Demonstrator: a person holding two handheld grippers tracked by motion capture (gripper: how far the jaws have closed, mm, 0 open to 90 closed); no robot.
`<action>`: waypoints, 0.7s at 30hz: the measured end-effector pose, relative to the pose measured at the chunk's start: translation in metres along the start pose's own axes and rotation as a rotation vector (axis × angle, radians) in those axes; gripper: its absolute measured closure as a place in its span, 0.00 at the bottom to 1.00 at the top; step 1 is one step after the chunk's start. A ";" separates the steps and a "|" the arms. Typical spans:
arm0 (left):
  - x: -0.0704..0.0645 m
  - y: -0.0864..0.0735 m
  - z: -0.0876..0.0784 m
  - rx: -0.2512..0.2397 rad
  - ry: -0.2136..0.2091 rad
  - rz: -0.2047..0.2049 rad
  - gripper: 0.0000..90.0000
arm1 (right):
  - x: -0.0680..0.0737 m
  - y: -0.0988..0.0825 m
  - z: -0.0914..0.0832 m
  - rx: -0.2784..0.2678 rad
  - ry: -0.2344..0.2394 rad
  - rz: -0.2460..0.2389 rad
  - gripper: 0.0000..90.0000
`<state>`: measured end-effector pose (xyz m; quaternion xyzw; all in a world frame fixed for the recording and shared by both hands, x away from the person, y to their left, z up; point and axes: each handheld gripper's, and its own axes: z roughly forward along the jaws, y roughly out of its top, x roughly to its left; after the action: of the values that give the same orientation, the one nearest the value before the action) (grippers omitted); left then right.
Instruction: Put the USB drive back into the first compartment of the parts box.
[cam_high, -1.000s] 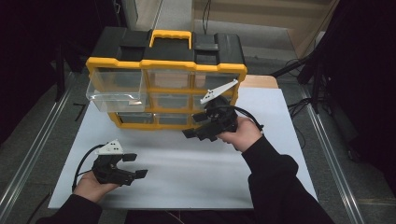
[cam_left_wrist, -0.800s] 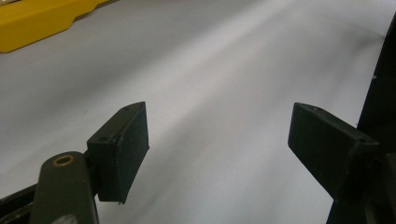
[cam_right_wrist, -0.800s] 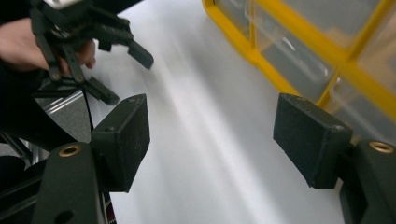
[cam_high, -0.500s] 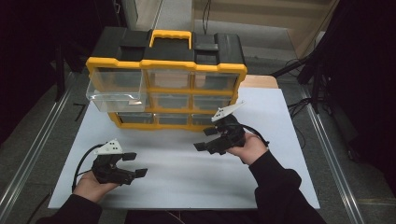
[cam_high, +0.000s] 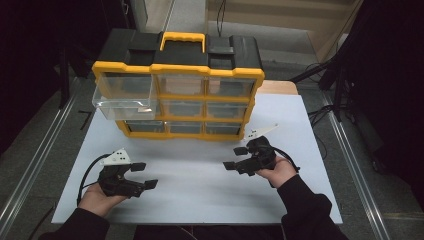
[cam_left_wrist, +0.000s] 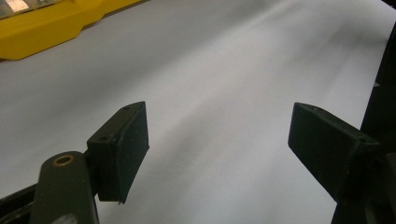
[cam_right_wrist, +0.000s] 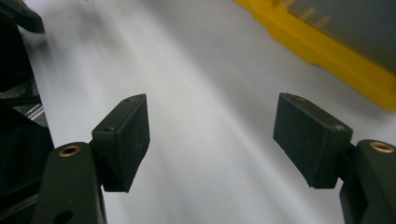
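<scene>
Pulled-out clear drawer (cam_high: 122, 97) juts from organizer's (cam_high: 178, 100) top-left corner, directly beyond left tool (cam_high: 142, 176); right tool (cam_high: 235, 158) farther, across counter (cam_high: 200, 175). Both tools released, empty.

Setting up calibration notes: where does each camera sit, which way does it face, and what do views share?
High view: above the person's side, looking forward and down on the white table and yellow organizer; forearms and both hand-held grippers, left and right, enter from below.
Left gripper view: rides the left hand-held gripper, looks along its open jaws across the table; organizer corner at top left.
Right gripper view: rides the right hand-held gripper, jaws open; organizer edge at top right.
Shared: table and organizer.
</scene>
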<state>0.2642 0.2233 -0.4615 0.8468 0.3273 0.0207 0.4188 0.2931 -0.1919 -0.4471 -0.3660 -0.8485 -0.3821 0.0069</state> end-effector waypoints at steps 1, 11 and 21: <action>0.000 0.000 0.000 0.001 0.001 0.000 0.24 | -0.001 -0.003 0.000 -0.001 -0.003 -0.005 0.28; 0.000 0.000 -0.001 -0.010 -0.003 0.006 0.26 | -0.010 -0.039 -0.019 -0.034 -0.057 0.025 0.28; 0.002 0.000 0.000 -0.009 -0.001 -0.005 0.26 | -0.013 -0.076 -0.026 -0.031 -0.034 0.088 0.27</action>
<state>0.2655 0.2242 -0.4616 0.8441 0.3293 0.0209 0.4227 0.2480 -0.2505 -0.4819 -0.4097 -0.8255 -0.3882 0.0036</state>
